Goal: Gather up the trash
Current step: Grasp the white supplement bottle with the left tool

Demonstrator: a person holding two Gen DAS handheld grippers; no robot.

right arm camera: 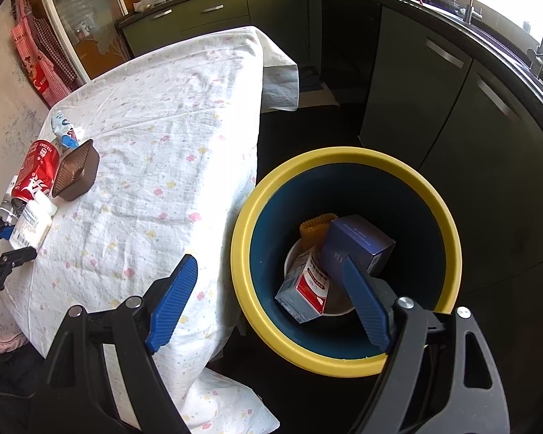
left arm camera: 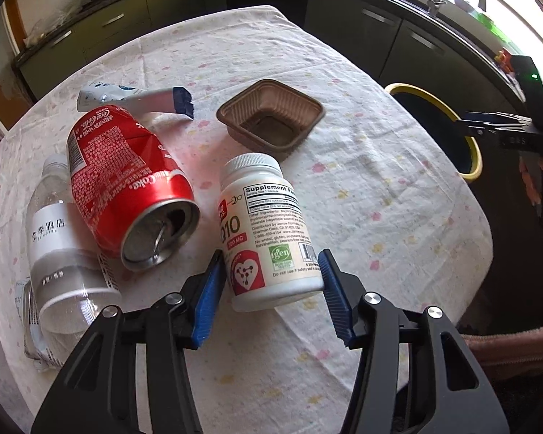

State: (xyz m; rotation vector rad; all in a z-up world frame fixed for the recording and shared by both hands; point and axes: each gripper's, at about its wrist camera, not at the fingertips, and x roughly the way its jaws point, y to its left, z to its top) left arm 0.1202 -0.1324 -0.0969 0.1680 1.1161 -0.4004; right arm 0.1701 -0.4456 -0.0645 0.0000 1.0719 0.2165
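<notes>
Straddling the white supplement bottle (left arm camera: pixel 269 233), the left gripper (left arm camera: pixel 271 296) has its blue pads at either side of the bottle's lower body; the left pad lies against the label and the right pad touches the bottom corner, so the jaws pinch the bottle while it lies on its side on the worktop (left arm camera: pixel 362 188), cap pointing away from the jaws. Just left of those jaws lies a dented red cola can (left arm camera: pixel 126 184), its opened top facing the camera, and further left, touching the can, an empty clear water bottle (left arm camera: pixel 59 249) on its side with a crumpled wrapper (left arm camera: pixel 32 329) partly under it. Beyond the jaws sits a brown plastic tray (left arm camera: pixel 271 117), mouth up, and beyond the can a squeezed white and blue tube (left arm camera: pixel 134 97). A pale flowered cloth covers the worktop.

The right gripper (right arm camera: pixel 268 300) hangs beside the worktop's edge with its jaws spread wide and nothing between them. Its right pad is over the mouth of a yellow-rimmed blue bin (right arm camera: pixel 347 361) standing on the dark floor, its left pad over the hanging cloth. Inside the bin, below the jaws, lie a dark blue box (right arm camera: pixel 362 242), a red and white carton (right arm camera: pixel 307 285), a yellow ridged piece (right arm camera: pixel 315 228) and a white bowl (right arm camera: pixel 336 303)
</notes>
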